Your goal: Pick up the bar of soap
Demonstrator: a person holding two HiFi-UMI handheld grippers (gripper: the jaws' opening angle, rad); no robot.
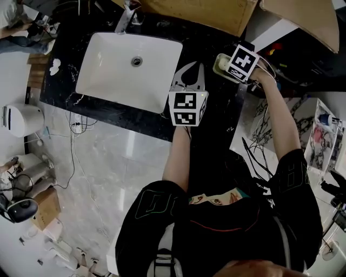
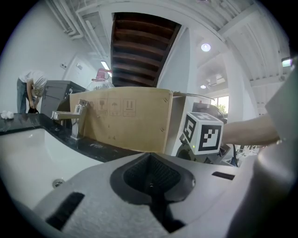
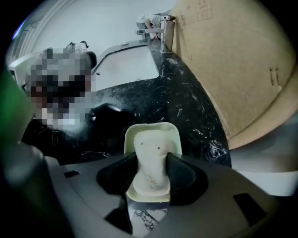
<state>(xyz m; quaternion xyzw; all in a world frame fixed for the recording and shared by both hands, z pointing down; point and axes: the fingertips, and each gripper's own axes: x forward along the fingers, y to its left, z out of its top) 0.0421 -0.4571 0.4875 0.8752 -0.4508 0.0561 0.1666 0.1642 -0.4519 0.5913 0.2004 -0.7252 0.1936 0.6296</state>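
The cream bar of soap (image 3: 151, 155) lies in a pale soap dish (image 3: 151, 131) on the black marbled counter (image 3: 186, 107). My right gripper (image 3: 151, 169) straddles it, with a black pad close along each long side, and the bar still rests in the dish. From the head view this gripper (image 1: 224, 64) sits over the dish (image 1: 218, 61) at the counter's right end, its marker cube (image 1: 241, 61) on top. My left gripper (image 1: 190, 73) hovers over the counter just right of the sink, jaws together and empty (image 2: 151, 186).
A white sink (image 1: 124, 67) with a faucet (image 1: 125, 20) fills the counter's left part. A cardboard box (image 1: 216, 13) stands behind the counter, close to the dish. Cables hang at the counter's right edge (image 1: 259, 146). A person bends over far off (image 2: 30, 90).
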